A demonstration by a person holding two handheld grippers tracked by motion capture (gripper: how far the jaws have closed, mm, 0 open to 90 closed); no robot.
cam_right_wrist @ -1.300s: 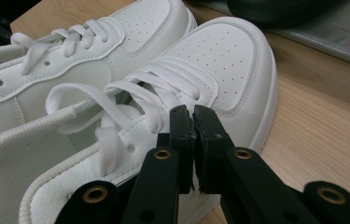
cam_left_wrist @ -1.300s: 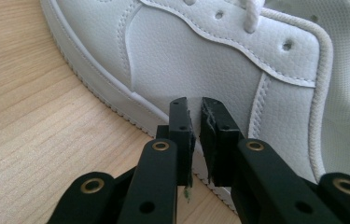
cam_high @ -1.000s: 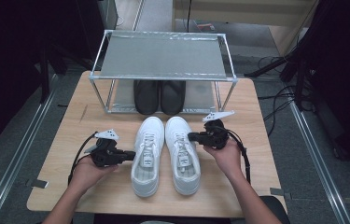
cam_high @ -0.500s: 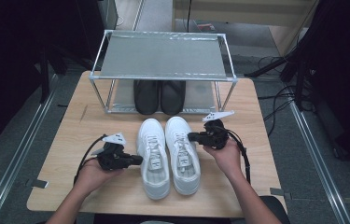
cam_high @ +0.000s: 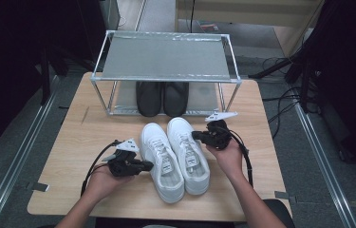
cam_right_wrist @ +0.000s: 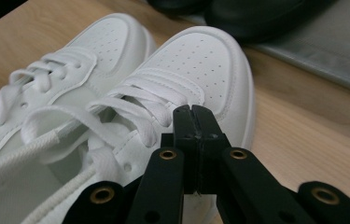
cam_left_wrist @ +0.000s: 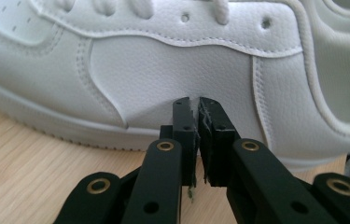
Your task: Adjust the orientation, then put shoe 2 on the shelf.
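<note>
Two white sneakers lie side by side on the wooden table, toes pointing away from me. My left gripper point(cam_high: 150, 165) is shut, and its tips point(cam_left_wrist: 192, 100) rest against the outer side of the left sneaker point(cam_high: 162, 161) point(cam_left_wrist: 163, 70). My right gripper point(cam_high: 195, 135) is also shut, with its tips point(cam_right_wrist: 192, 108) at the lace side of the right sneaker point(cam_high: 188, 149) point(cam_right_wrist: 196, 65). The right jaws have just closed the last bit, with nothing between them. Neither gripper holds anything.
A metal shoe rack point(cam_high: 166, 59) stands at the back of the table point(cam_high: 76, 142). A pair of black shoes point(cam_high: 162, 97) sits on its lower shelf, just beyond the white toes. Cables lie on the floor to the right.
My left gripper has moved right against the left sneaker. That sneaker has slid right, and its heel now lies close to the right sneaker. The right hand has stayed put.
</note>
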